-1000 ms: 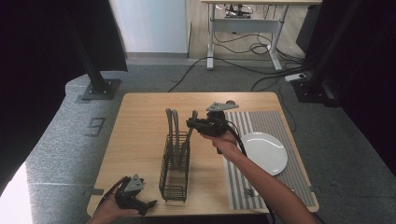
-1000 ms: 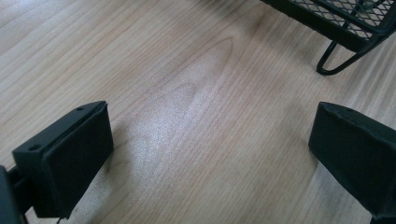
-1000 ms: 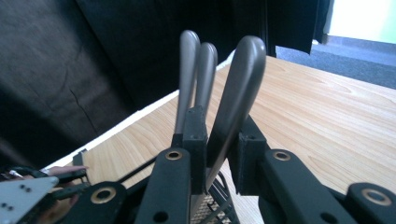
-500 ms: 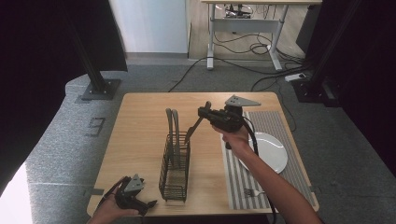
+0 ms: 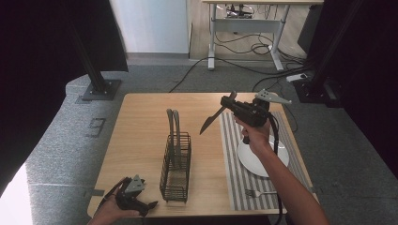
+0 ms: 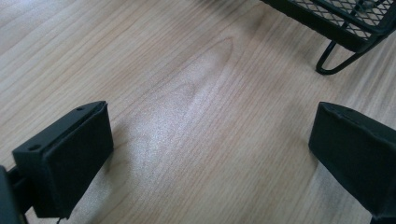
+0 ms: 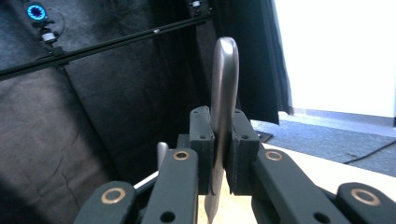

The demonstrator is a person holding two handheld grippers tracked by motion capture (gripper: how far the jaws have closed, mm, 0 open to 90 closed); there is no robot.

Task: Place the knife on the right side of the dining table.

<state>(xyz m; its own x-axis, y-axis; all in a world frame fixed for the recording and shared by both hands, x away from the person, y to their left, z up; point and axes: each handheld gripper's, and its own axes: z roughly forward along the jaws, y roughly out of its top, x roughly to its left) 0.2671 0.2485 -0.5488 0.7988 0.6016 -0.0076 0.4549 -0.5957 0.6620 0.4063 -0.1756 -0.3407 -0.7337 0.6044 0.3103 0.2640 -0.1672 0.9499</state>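
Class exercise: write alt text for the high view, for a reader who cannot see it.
The right gripper holds a knife in the air above a wooden table, between a wire caddy and a white plate. The left gripper rests open at the near edge.

We're over grey carpet (image 5: pixel 56 154), black curtains (image 5: pixel 42 51) hanging.
We see a white-legged wooden desk (image 5: pixel 248 18) behind, cables (image 5: pixel 244 44) trailing beneath.
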